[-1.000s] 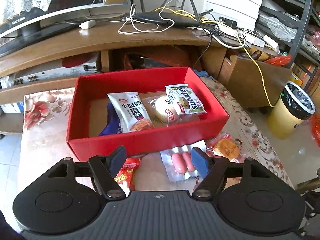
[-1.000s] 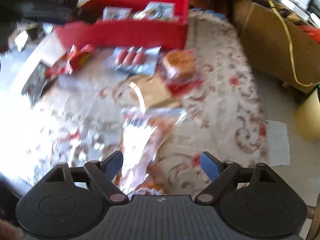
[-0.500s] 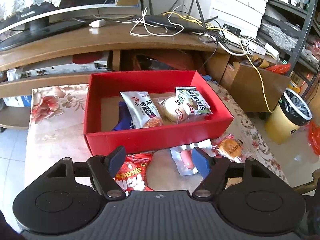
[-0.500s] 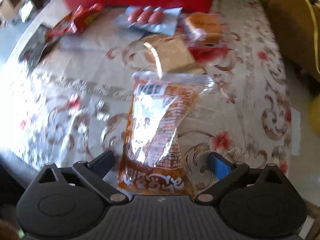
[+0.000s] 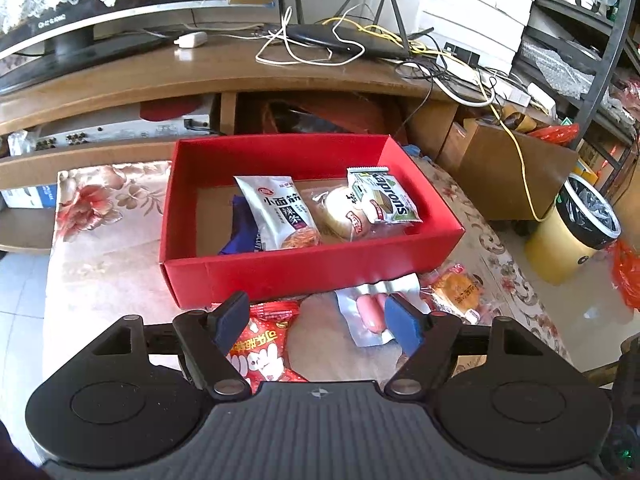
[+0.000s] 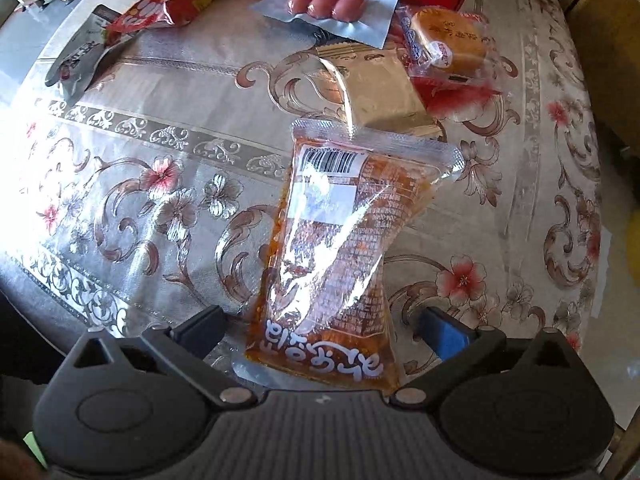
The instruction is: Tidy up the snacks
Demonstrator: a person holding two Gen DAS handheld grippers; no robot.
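The red box [image 5: 312, 268] holds a white noodle pack [image 5: 276, 212], a bun [image 5: 340, 216], a green Kaprons pack [image 5: 384, 196] and a blue pack [image 5: 240, 232]. My left gripper [image 5: 316, 316] hovers open and empty in front of it, over a red bag [image 5: 260, 348] and a sausage pack [image 5: 370, 312]. My right gripper [image 6: 322, 326] points down over an orange clear packet [image 6: 332, 248] lying flat on the table. Its jaws are opening, and the packet's near end lies between the pads without touching them.
Beyond the orange packet lie a golden packet [image 6: 380, 88], a wrapped cake [image 6: 448, 40], the sausages [image 6: 328, 2], the red bag [image 6: 168, 4] and a dark grey packet [image 6: 76, 64]. A yellow bin [image 5: 576, 232] and a cardboard box [image 5: 512, 168] stand right of the table.
My right gripper has come down and tilted over the orange packet, and its jaws have spread wider. The left gripper has hardly moved.
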